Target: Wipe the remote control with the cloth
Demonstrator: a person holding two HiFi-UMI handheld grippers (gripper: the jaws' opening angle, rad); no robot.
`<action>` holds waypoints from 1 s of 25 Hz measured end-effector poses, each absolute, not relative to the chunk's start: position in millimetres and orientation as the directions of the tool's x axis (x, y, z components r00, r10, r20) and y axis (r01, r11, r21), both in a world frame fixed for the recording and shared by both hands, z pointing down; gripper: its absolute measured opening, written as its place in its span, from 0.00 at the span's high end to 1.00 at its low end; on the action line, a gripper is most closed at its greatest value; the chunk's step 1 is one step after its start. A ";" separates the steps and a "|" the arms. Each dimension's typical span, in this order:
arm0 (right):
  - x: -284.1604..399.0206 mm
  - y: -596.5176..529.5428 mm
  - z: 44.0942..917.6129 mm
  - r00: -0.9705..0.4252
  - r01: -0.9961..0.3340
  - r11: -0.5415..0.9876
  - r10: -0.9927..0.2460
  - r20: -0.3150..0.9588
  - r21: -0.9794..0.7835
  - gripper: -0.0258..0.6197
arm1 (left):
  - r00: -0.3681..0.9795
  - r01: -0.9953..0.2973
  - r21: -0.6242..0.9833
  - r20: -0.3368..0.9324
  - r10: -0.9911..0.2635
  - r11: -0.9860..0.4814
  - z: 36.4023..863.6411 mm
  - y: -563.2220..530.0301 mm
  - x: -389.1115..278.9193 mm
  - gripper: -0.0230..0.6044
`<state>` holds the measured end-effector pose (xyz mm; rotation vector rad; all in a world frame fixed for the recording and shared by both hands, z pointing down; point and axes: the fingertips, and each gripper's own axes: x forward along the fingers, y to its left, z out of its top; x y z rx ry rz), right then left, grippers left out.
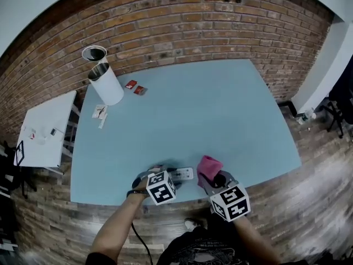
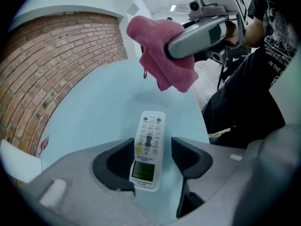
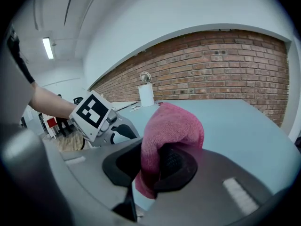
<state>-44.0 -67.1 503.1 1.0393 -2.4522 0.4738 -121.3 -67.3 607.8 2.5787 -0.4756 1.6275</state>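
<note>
Blue table (image 1: 220,109) fills centre. White cylinder (image 1: 106,83) upper left on it, two red packets (image 1: 135,87) just beside. Brick wall (image 1: 193,21) across top. White side table (image 1: 47,128) far left.

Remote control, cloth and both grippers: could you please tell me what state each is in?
Left gripper: open, jaws either side of the remote control, not clamped.
Right gripper: shut on the cloth.
Remote control: flat on the table, buttons up.
Cloth: bunched, held above the table.
White bin: upright, top open.
</note>
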 end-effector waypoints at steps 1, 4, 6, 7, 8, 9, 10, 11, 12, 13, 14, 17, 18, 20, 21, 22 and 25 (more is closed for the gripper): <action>-40.7 -68.0 503.7 -0.621 -0.743 0.653 -0.595 0.511 -0.143 0.86 | 0.391 -0.273 -0.107 0.896 -0.211 -0.956 610.5 -68.0 -120.3 0.56; -33.0 -72.5 504.7 -0.616 -0.752 0.641 -0.604 0.507 -0.150 0.86 | 0.371 -0.245 -0.090 0.911 -0.179 -0.965 615.1 -71.8 -118.3 0.56; -31.1 -75.9 505.0 -0.618 -0.752 0.640 -0.604 0.503 -0.156 0.86 | 0.362 -0.233 -0.079 0.918 -0.162 -0.969 615.8 -74.2 -117.4 0.55; -30.6 -77.9 505.3 -0.620 -0.752 0.640 -0.604 0.501 -0.159 0.86 | 0.355 -0.224 -0.071 0.923 -0.149 -0.972 616.5 -74.4 -116.8 0.55; -30.1 -80.3 505.5 -0.622 -0.751 0.640 -0.603 0.499 -0.162 0.86 | 0.345 -0.211 -0.061 0.929 -0.133 -0.976 618.0 -73.6 -116.2 0.55; -29.8 -82.8 505.7 -0.624 -0.750 0.640 -0.602 0.497 -0.166 0.86 | 0.332 -0.193 -0.051 0.936 -0.115 -0.980 620.3 -72.0 -115.8 0.55; -29.9 -85.3 505.7 -0.627 -0.749 0.641 -0.601 0.496 -0.170 0.86 | 0.317 -0.175 -0.042 0.944 -0.097 -0.984 623.0 -70.1 -116.2 0.55; -30.2 -87.9 505.3 -0.630 -0.746 0.643 -0.599 0.495 -0.173 0.86 | 0.303 -0.162 -0.033 0.949 -0.081 -0.986 625.5 -68.5 -116.9 0.55; -30.6 -90.6 504.8 -0.634 -0.744 0.646 -0.597 0.493 -0.175 0.86 | 0.294 -0.154 -0.022 0.953 -0.067 -0.988 627.2 -67.6 -117.6 0.56; -30.8 -93.3 504.3 -0.637 -0.741 0.648 -0.595 0.491 -0.175 0.86 | 0.289 -0.151 -0.011 0.956 -0.054 -0.988 628.1 -67.2 -117.8 0.56; -30.7 -95.9 504.1 -0.639 -0.738 0.651 -0.593 0.489 -0.176 0.86 | 0.283 -0.148 0.002 0.958 -0.041 -0.989 629.0 -67.0 -117.6 0.55; -30.5 -102.1 505.0 -0.646 -0.732 0.657 -0.587 0.488 -0.179 0.86 | 0.260 -0.153 0.058 0.965 0.017 -0.987 632.8 -65.8 -117.3 0.56; -30.7 -103.7 505.3 -0.649 -0.730 0.660 -0.584 0.487 -0.181 0.86 | 0.255 -0.159 0.075 0.966 0.033 -0.984 633.1 -66.0 -117.4 0.56; -31.2 -105.9 506.1 -0.655 -0.724 0.664 -0.578 0.487 -0.184 0.86 | 0.250 -0.158 0.089 0.967 0.047 -0.983 632.7 -66.2 -116.8 0.56; -31.1 -106.9 506.5 -0.657 -0.722 0.667 -0.576 0.486 -0.186 0.86 | 0.248 -0.155 0.089 0.968 0.048 -0.984 632.7 -65.9 -116.6 0.57; -30.9 -108.1 506.7 -0.660 -0.719 0.669 -0.574 0.484 -0.186 0.86 | 0.246 -0.152 0.088 0.968 0.049 -0.984 632.9 -65.7 -116.6 0.57; -27.9 -113.1 504.2 -0.666 -0.715 0.673 -0.575 0.476 -0.188 0.86 | 0.269 -0.172 0.092 0.962 0.043 -0.981 632.7 -66.9 -116.4 0.58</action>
